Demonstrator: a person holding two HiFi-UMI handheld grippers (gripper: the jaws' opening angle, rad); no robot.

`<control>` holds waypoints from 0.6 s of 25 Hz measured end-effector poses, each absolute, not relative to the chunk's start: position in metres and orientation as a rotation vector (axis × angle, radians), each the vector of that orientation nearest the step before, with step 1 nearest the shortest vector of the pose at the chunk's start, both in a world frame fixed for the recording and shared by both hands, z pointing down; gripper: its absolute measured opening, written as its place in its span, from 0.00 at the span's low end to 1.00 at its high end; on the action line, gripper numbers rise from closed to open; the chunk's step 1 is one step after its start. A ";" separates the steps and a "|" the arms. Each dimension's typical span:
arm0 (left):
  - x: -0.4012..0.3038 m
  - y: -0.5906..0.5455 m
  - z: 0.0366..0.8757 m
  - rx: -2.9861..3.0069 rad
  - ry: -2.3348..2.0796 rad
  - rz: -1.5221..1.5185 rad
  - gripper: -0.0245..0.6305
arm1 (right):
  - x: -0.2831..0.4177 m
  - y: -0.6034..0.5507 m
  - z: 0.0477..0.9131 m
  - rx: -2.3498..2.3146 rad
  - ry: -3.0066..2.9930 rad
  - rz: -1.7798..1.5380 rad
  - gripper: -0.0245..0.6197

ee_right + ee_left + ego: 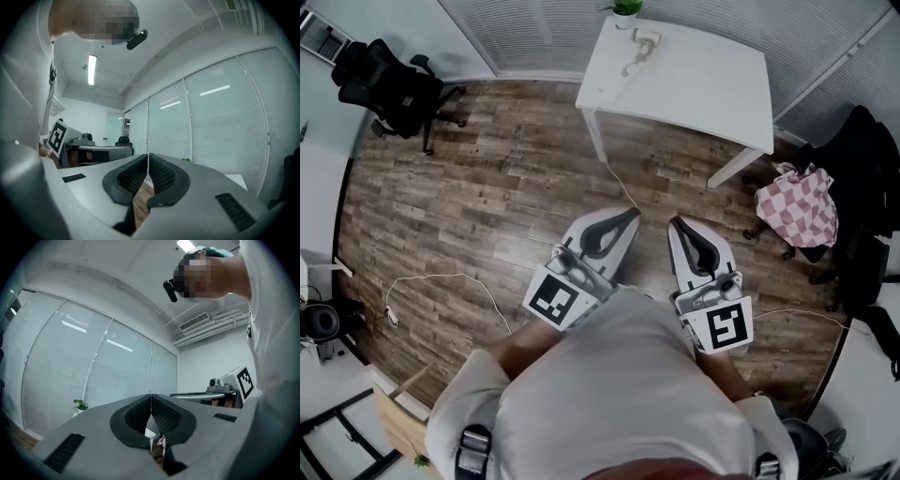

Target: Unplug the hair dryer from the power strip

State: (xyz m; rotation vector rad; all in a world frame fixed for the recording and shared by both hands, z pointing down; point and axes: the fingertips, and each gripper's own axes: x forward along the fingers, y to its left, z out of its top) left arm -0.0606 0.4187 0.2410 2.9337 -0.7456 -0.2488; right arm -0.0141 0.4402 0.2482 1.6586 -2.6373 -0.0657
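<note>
Item: small white plastic hair dryer (645,42), lying on far white rectangular bench (712,84), well apart from both grippers
Handling, judged: light, rigid, smooth shell; thin white cord (619,186) limp, trails to wood floor (487,187)
Power strip: not made out
Hold: plug body, never cord
Left hand-held gripper (628,217), right hand-held gripper (678,225): jaws together, empty

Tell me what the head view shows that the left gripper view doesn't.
Head view only: the hair dryer and a white cable on the floor. Left gripper view only: the ceiling light and vent. Both: the plant, the left claw and the right claw, each shut and empty.
</note>
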 end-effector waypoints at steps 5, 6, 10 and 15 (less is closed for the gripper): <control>-0.066 0.376 0.242 2.942 -0.724 -0.241 0.09 | -0.024 0.397 0.247 1.658 -2.643 -0.070 0.09; -0.068 0.368 0.242 2.944 -0.722 -0.238 0.09 | -0.026 0.388 0.246 1.658 -2.643 -0.073 0.09; -0.075 0.333 0.242 2.940 -0.712 -0.244 0.09 | -0.034 0.353 0.244 1.662 -2.648 -0.076 0.09; -0.088 0.294 0.247 2.939 -0.713 -0.238 0.09 | -0.043 0.316 0.247 1.671 -2.641 -0.071 0.09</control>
